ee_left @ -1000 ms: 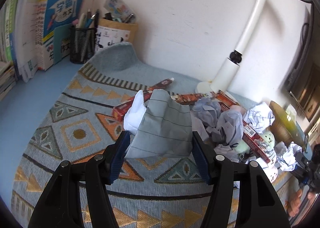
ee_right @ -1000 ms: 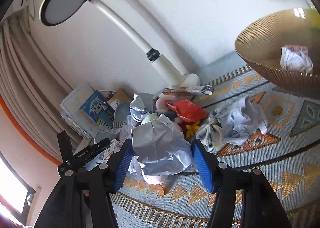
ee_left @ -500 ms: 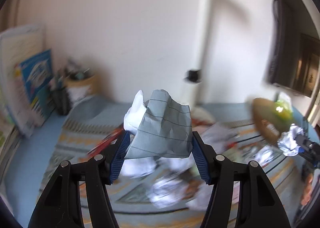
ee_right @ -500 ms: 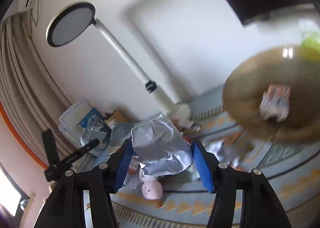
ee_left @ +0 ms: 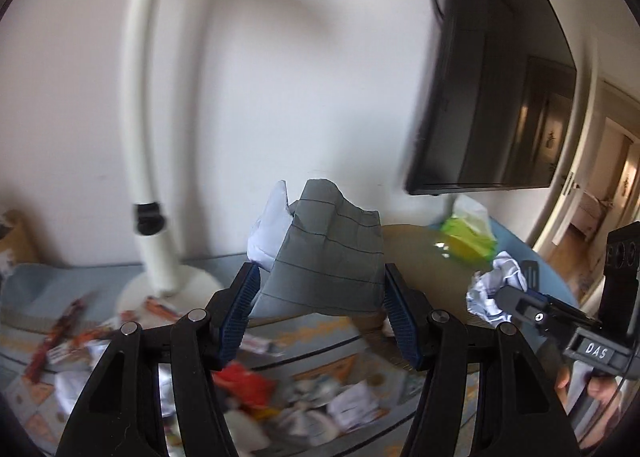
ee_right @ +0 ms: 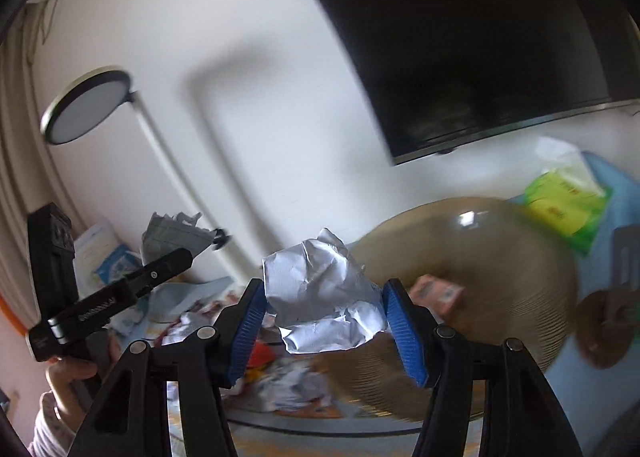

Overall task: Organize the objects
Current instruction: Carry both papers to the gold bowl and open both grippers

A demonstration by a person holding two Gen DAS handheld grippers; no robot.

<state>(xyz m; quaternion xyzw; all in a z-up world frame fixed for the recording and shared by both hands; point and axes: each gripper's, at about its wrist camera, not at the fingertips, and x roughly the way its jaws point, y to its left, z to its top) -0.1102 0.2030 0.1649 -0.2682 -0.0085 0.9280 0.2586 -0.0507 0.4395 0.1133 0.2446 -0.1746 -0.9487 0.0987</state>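
White wall behind, black TV [ee_left: 492, 105] at 2 o'clock, lamp [ee_left: 150, 161] at 10, patterned mat [ee_left: 320, 331] littered with paper and wrappers along the bottom. Both views are motion-blurred.

Left gripper [ee_left: 320, 309]: jaws part-closed, clamped on a lined sheet [ee_left: 328, 257], crumpled and held clear of the mat. Right gripper [ee_right: 324, 309]: same gap, clamped on a paper ball [ee_right: 320, 293], also held off the surface.

Bowl [ee_right: 472, 277] sits at 3 o'clock in the right view, just behind and beside the ball; something small and orange lies in it, too blurred to name. In the left view the bowl is mostly hidden behind the sheet.

Step, as I read it: carrying both scraps to the bowl. Next: get each load over the rim, right first since it's nearer, then open. Crumpled paper is light and springy and may cling to a pad, so open wide.
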